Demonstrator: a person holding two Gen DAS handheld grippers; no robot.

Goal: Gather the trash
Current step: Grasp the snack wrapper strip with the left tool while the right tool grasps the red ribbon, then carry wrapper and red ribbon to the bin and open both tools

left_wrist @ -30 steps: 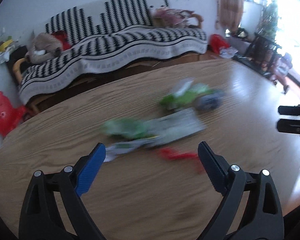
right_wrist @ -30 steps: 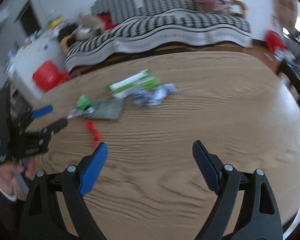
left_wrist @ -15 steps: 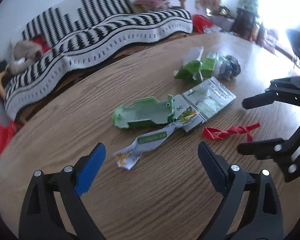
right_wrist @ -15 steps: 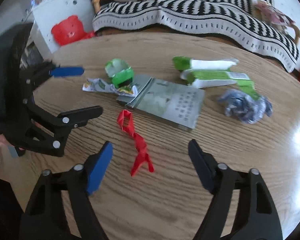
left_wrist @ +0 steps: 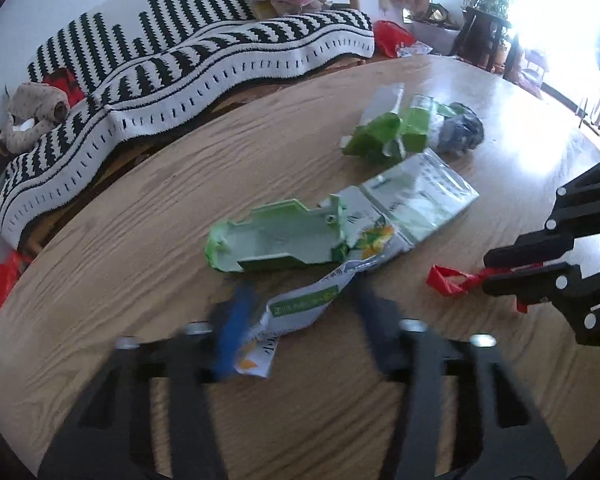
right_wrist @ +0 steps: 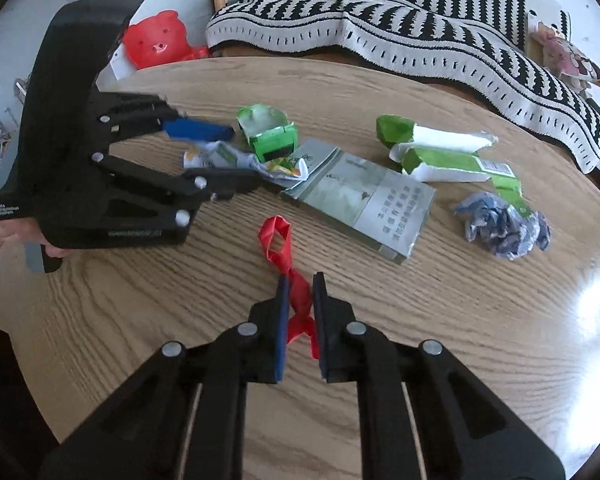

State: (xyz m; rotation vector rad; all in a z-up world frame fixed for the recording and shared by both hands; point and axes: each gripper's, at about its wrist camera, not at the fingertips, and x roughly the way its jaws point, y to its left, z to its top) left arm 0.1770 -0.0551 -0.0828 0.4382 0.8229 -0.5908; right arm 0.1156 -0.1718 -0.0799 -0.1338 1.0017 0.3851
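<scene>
We judge the task to be at its first pickup; no bin or bag shows in either view, so nothing can be counted as collected. The right gripper is at lower centre of its view with its fingers clenched on the red strip; the strip's looped end still lies on the tabletop, so it is gripped but not lifted. The left gripper is motion-blurred at lower centre of its view; its fingers straddle the crumpled wrapper with a gap between them, and we read them as released though narrowing; whether they touch the wrapper we cannot tell.

Left on the tabletop, mid-frame in the right wrist view: the green carton piece, the flattened grey carton, the green and white carton, and the crumpled blue paper at right; all untouched.
</scene>
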